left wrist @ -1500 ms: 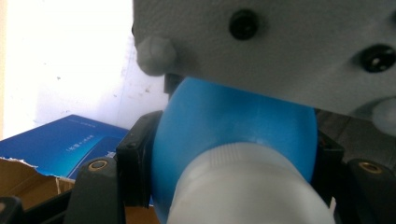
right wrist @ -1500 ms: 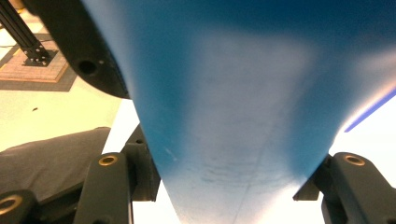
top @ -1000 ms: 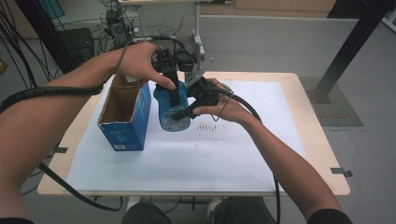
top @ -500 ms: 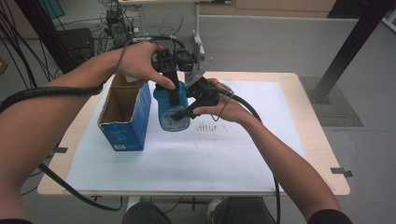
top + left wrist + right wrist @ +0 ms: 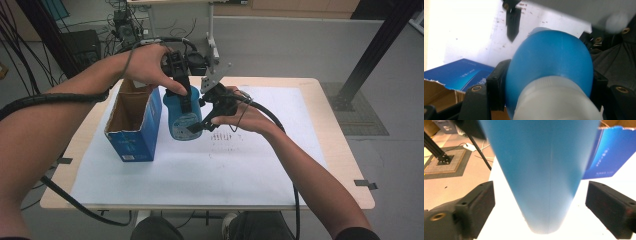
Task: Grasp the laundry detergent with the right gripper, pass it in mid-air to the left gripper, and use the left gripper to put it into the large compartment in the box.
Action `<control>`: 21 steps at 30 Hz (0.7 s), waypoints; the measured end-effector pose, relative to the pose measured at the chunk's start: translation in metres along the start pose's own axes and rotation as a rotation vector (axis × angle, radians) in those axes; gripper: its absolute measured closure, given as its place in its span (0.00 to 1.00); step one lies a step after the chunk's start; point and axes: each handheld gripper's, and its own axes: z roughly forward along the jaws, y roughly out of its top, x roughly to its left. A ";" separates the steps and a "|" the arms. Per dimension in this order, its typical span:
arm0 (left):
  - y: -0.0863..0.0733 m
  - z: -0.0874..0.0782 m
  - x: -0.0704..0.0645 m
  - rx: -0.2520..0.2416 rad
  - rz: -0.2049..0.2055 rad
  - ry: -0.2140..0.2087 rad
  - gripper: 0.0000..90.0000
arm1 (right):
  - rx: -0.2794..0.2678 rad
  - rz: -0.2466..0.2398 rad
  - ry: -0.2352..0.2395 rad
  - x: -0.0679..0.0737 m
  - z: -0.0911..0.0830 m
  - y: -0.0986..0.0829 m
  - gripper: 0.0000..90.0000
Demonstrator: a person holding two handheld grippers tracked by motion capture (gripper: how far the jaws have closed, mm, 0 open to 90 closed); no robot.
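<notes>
One blue bottle (image 5: 183,113), white-capped, pinched by left claw (image 5: 186,100); right claw (image 5: 204,125) gapes at its 3 o'clock.

No text can be read. The blue box (image 5: 610,152), to the right of the right gripper's jaws, bears pale print too blurred to read; the blue bottle (image 5: 182,117) carries a label too small to read.
</notes>
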 end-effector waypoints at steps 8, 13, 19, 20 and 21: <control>-0.007 -0.008 0.007 -0.003 -0.083 0.003 0.40 | 0.054 0.090 -0.091 0.005 -0.018 -0.016 0.01; -0.012 -0.016 0.012 -0.006 -0.162 -0.008 0.40 | 0.060 0.137 -0.138 0.007 -0.040 -0.026 0.00; -0.021 -0.033 0.018 -0.014 -0.250 0.028 0.40 | 0.122 0.185 -0.190 0.006 -0.065 -0.041 0.00; -0.022 -0.037 0.019 -0.014 -0.271 0.038 0.40 | 0.129 0.195 -0.199 0.006 -0.070 -0.044 0.00; -0.024 -0.040 0.020 -0.012 -0.286 0.048 0.40 | 0.132 0.211 -0.205 0.005 -0.074 -0.047 0.00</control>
